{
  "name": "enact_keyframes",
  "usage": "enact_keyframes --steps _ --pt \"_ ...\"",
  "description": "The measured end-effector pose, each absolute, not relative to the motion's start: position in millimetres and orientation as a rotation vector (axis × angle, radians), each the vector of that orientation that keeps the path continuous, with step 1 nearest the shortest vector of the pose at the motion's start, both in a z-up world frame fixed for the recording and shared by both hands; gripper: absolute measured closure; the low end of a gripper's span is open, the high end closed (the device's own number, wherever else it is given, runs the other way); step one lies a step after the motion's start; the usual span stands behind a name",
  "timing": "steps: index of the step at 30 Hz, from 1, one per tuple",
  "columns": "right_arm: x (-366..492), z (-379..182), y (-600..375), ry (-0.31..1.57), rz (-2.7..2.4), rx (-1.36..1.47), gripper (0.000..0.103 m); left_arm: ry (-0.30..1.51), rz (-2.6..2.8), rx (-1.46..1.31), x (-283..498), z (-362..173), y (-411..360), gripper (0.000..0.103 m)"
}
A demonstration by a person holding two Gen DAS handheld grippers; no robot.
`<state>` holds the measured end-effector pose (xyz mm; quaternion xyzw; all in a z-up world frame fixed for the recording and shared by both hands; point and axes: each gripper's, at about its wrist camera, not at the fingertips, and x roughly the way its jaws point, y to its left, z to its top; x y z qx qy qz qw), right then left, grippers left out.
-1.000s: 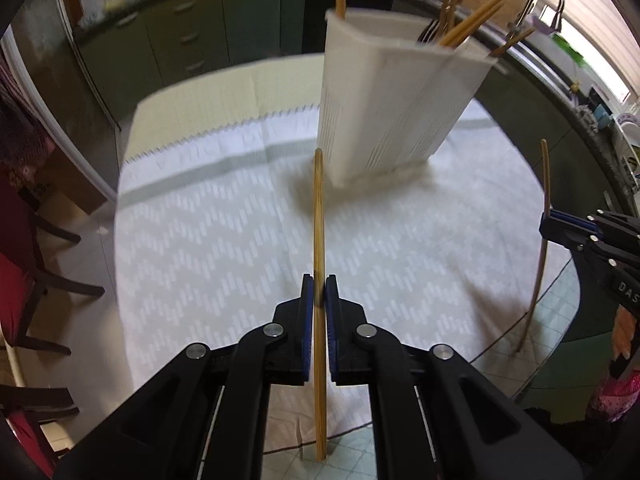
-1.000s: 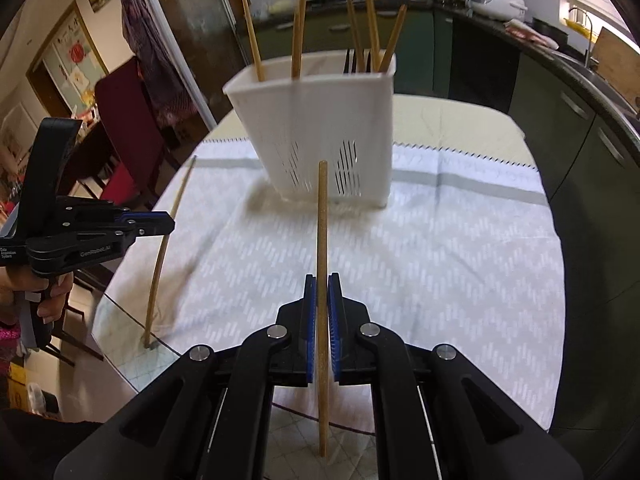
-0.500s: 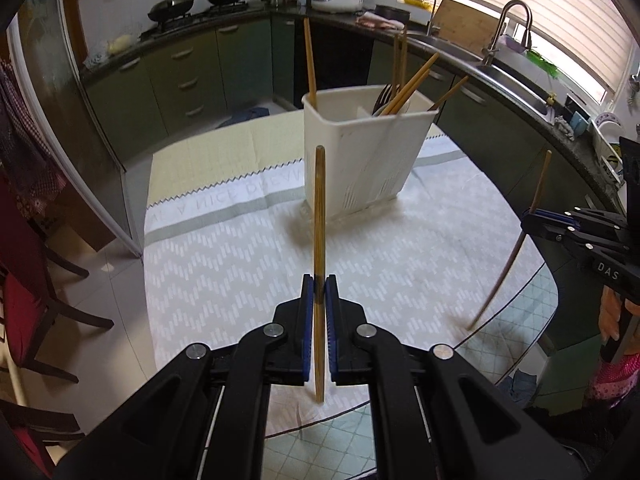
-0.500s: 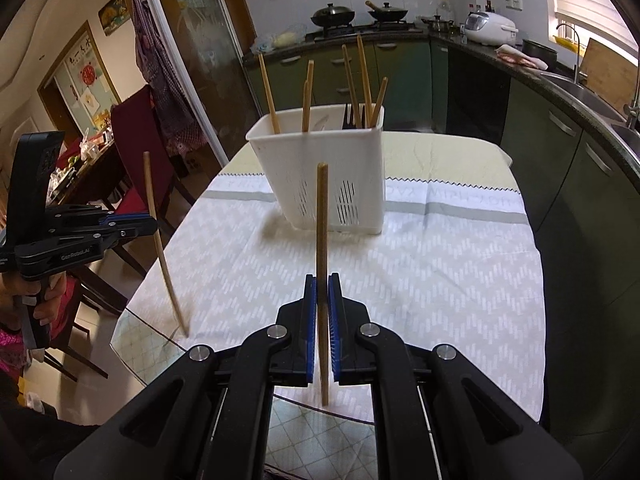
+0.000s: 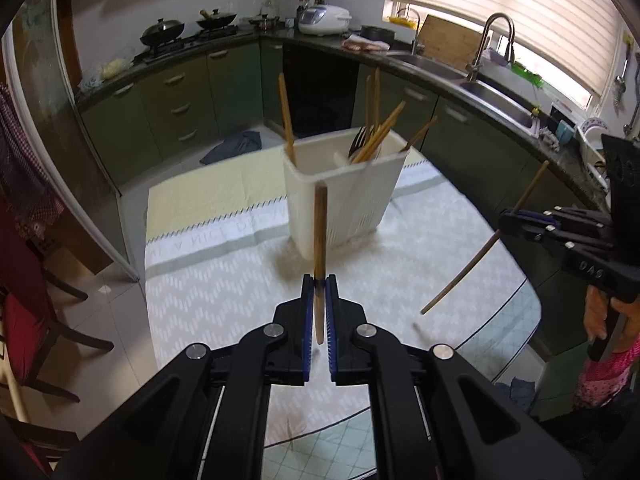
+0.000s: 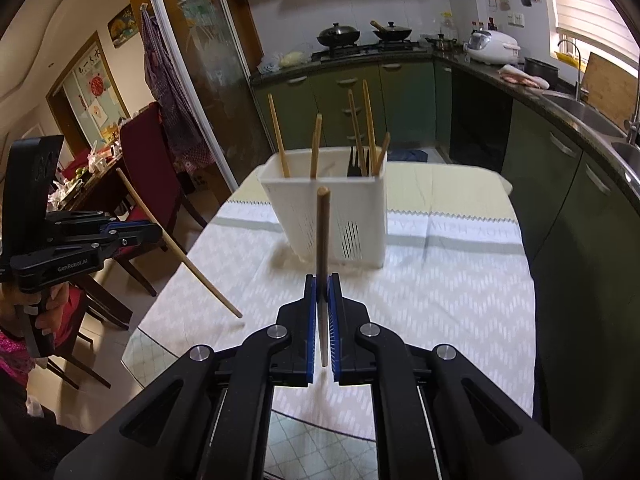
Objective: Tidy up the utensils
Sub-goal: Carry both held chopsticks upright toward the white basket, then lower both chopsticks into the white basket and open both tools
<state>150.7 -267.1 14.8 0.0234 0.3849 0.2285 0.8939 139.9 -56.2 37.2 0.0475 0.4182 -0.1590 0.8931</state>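
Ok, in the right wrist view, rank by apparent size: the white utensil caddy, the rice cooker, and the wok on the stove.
1. White utensil caddy, clearly largest in frame.
2. Rice cooker and wok look about alike; both sit far back on the counter, so I won't rank them.

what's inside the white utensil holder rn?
White utensil holder holds several wooden chopsticks standing upright or leaning, plus a dark fork on its right side. Their lower ends and the holder's bottom are hidden by its walls.
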Motion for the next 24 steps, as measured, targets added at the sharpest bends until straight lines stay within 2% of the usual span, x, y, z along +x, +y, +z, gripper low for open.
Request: enact_keyframes --steps 14,24 --pt "170 125 -269 0.615 0.51 0.062 0.096 0.617 -0.376 0.074 166 163 -80 0.097" --pt "209 179 -262 0.514 0.447 0.061 0.096 0.55 -0.35 0.061 208 169 -91 0.097"
